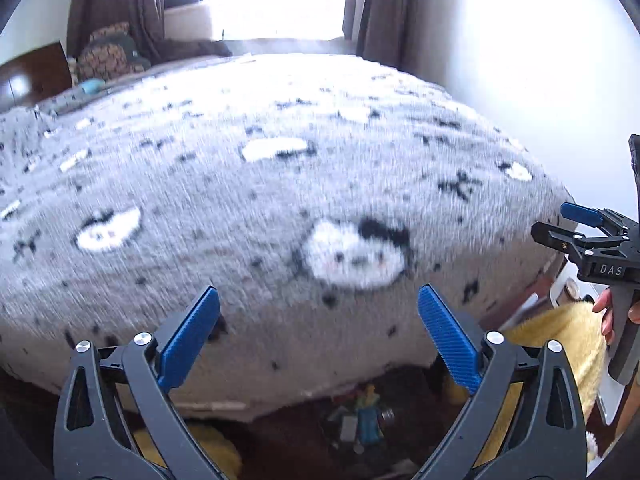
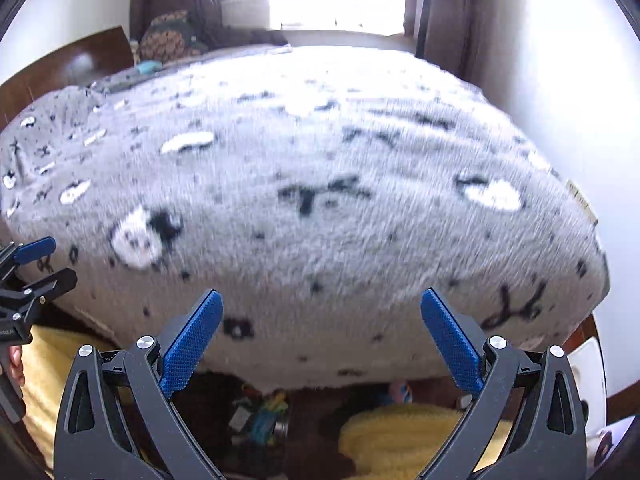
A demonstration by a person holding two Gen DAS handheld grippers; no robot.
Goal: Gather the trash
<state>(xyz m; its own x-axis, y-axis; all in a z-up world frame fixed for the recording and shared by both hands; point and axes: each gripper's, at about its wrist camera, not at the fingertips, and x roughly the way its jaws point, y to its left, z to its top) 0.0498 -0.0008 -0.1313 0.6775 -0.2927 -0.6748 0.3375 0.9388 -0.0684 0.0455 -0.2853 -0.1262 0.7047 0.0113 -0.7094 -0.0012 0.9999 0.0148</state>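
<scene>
A small pile of trash (image 1: 362, 420), colourful wrappers and what looks like a can, lies on the dark floor below the foot of the bed; it also shows in the right wrist view (image 2: 260, 416). My left gripper (image 1: 318, 300) is open and empty, held above the bed's edge, over the pile. My right gripper (image 2: 322, 304) is open and empty, likewise above the bed edge. Each gripper shows in the other's view: the right one (image 1: 576, 224) at the far right, the left one (image 2: 40, 260) at the far left. Both views are motion-blurred.
A bed with a grey fuzzy blanket (image 1: 280, 184) printed with white cat faces fills both views. Yellow fluffy fabric (image 2: 396, 436) lies on the floor at the bed's foot. Brown curtains (image 1: 116, 4) frame a bright window; a dark headboard (image 2: 68, 64) stands left, a white wall right.
</scene>
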